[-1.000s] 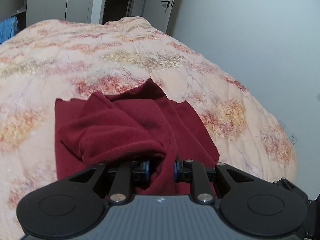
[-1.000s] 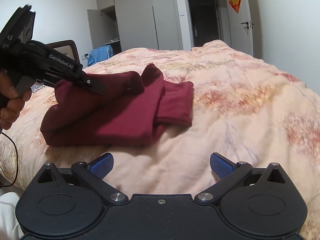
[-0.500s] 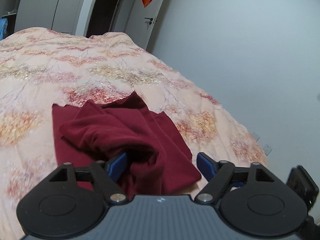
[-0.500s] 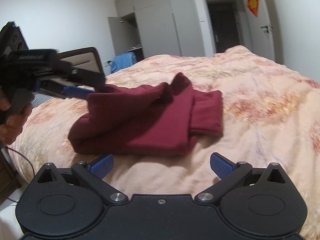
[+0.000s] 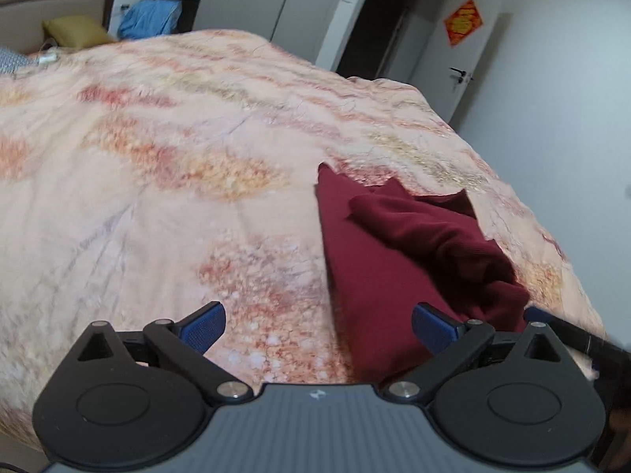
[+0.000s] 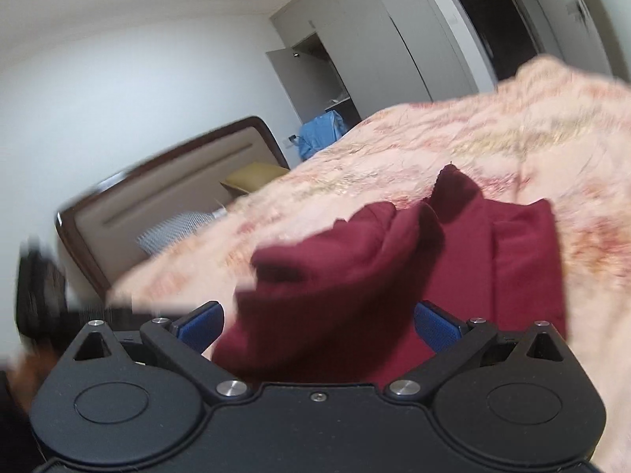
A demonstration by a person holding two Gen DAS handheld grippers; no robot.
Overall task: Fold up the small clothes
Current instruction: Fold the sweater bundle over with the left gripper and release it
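Garment (image 5: 378, 276) first: the dark red piece lies part-folded on the patterned quilt (image 5: 157, 181), at about three o'clock in your left wrist view, its top layer bunched and rumpled. Your left gripper (image 5: 317, 325) is opening, its jaws spread wide over bare quilt with only the cloth's edge between them. Your right gripper (image 6: 317, 323) stands spread too, the near fold between its pads but not pinched. You look to be between folds; next, close on that near edge at six o'clock and flatten the bunched layer.
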